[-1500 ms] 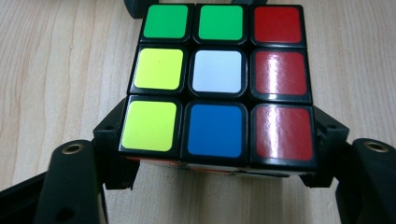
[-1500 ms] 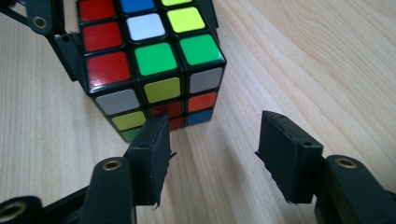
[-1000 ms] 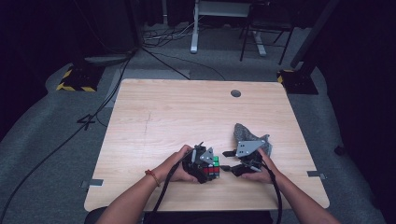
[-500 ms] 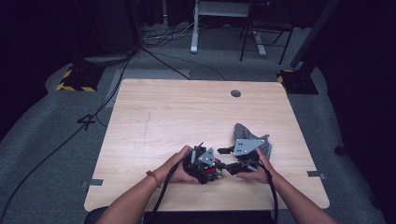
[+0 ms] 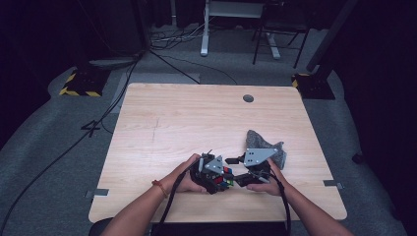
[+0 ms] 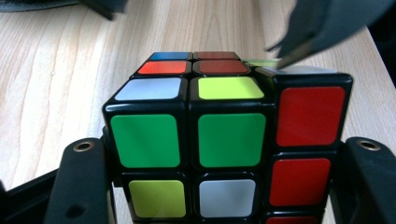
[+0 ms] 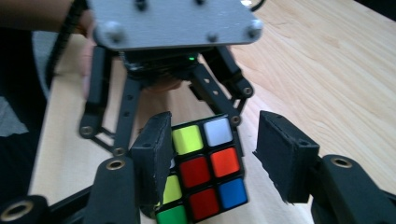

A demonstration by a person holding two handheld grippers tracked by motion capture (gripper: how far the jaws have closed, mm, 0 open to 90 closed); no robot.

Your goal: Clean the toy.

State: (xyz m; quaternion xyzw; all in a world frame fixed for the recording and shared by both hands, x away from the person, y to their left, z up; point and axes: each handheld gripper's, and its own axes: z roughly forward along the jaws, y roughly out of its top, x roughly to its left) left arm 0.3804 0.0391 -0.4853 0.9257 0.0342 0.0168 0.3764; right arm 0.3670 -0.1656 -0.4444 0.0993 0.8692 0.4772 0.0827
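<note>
A Rubik's cube (image 5: 225, 178) is held just above the wooden table (image 5: 187, 118), near its front edge. My left gripper (image 6: 226, 154) is shut on it, with a black jaw on each side of the green and red faces. Facing it from the right, my right gripper (image 5: 237, 170) stands open. In the right gripper view its two pads (image 7: 285, 154) flank the cube (image 7: 205, 168). The left pad overlaps the cube's edge and a gap stays at the right pad. One right jaw shows blurred over the cube's top corner (image 6: 322, 23).
A crumpled grey cloth (image 5: 268, 145) lies on the table just behind the right hand. A round cable hole (image 5: 248, 98) sits near the far edge. Cables trail from both grippers toward the person. Chair and desk legs stand on the floor beyond the table.
The right gripper has lifted slightly beside the cube. The left hand has kept still with the cube in its jaws.
</note>
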